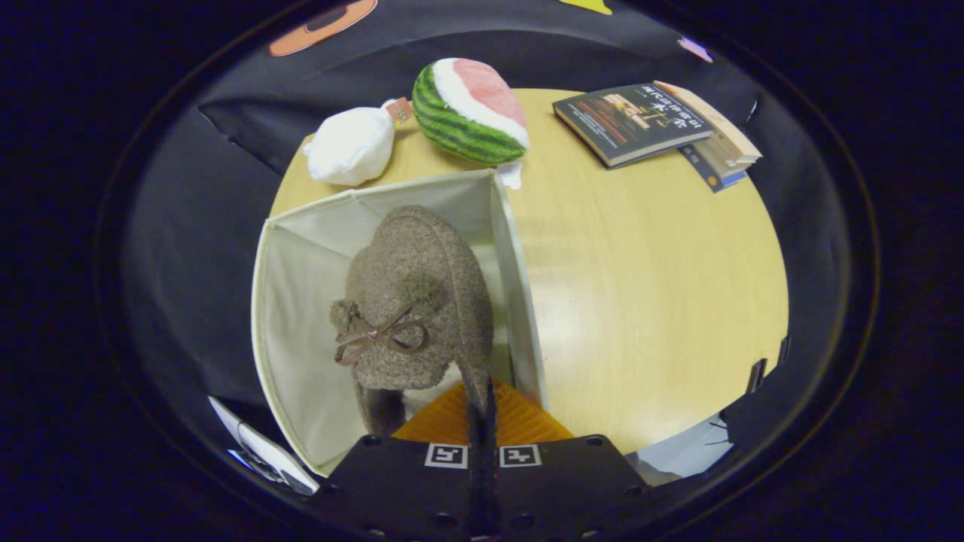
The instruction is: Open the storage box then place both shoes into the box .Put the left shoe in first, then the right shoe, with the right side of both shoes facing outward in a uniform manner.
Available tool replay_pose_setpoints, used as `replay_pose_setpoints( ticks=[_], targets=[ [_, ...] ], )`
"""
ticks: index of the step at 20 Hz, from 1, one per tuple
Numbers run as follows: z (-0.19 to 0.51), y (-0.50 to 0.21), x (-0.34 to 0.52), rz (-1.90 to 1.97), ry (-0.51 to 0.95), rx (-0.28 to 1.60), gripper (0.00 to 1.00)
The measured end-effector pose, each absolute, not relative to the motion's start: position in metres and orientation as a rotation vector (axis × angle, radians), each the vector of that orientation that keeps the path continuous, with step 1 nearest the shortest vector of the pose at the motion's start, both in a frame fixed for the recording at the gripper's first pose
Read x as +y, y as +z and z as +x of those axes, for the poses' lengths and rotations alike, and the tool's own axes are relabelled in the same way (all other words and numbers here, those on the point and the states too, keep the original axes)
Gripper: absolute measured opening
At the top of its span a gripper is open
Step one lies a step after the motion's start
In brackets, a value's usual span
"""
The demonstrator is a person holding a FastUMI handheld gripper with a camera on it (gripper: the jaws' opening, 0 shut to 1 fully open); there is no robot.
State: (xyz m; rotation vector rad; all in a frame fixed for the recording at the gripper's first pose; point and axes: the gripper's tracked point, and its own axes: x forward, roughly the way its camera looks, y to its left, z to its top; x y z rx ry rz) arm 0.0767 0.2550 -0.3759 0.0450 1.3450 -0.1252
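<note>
A brown fuzzy shoe (418, 301) with a brown ribbon bow hangs toe-away just ahead of my fingers, inside the open top of the cream fabric storage box (290, 301). My gripper (482, 414) is shut on the shoe's thin rear rim, which is pinched between the two orange fingers (520, 421). The shoe sits toward the box's right wall (516, 301). A dark brown piece (380, 410) shows under the shoe's left side; I cannot tell whether it belongs to this shoe or to another one. The box floor under the shoe is hidden.
The box stands on the left part of a round wooden table (648, 286). Beyond the box lie a white plush bundle (350, 144) and a plush watermelon slice (471, 109). Two stacked books (651, 124) lie at the far right. Papers (263, 452) lie beside the box's near corner.
</note>
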Motion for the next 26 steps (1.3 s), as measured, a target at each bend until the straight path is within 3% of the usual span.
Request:
replay_pose_setpoints(
  ticks=[12,18,21,26],
  targets=[
    [0.079,-0.381,0.258,0.101,-0.144,1.308,0.04],
    [0.070,-0.370,0.278,0.118,-0.083,1.276,0.34],
    [0.061,-0.354,0.281,0.110,-0.065,1.237,0.57],
    [0.051,-0.299,0.282,0.128,0.012,1.140,0.79]
  ],
)
